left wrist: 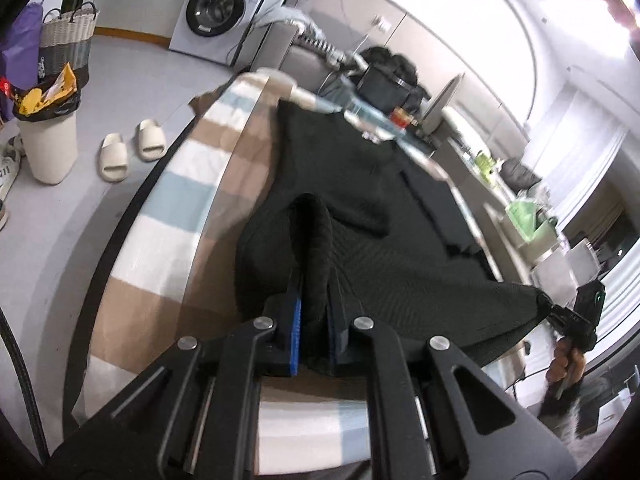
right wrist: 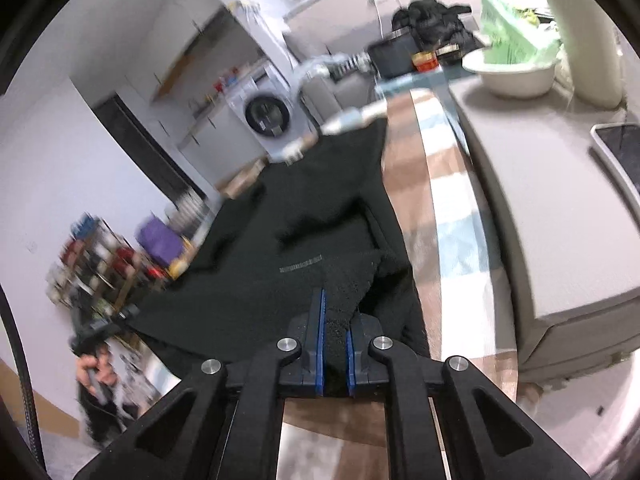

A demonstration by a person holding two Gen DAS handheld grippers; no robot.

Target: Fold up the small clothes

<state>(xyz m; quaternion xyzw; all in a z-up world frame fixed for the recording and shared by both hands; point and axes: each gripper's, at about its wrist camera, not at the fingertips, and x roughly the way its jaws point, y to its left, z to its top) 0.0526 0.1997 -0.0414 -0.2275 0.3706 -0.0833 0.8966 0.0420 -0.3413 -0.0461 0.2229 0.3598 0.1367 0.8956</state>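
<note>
A black knitted garment (left wrist: 384, 216) hangs stretched above a table with a striped cloth (left wrist: 176, 216). My left gripper (left wrist: 316, 300) is shut on one bunched corner of it. My right gripper (right wrist: 335, 312) is shut on the other corner of the garment (right wrist: 280, 240). The right gripper also shows in the left wrist view (left wrist: 560, 312) at the far right, pulling the fabric taut. The left gripper shows in the right wrist view (right wrist: 108, 320) at the lower left. The garment's far end lies on the striped cloth (right wrist: 444, 208).
A grey counter (right wrist: 552, 200) with a white bowl (right wrist: 512, 72) runs along the table. A washing machine (left wrist: 216, 12), slippers (left wrist: 132, 152), a white bin (left wrist: 48, 148) and a basket (left wrist: 68, 36) stand on the floor. A dark clothes pile (left wrist: 392, 72) lies beyond the table.
</note>
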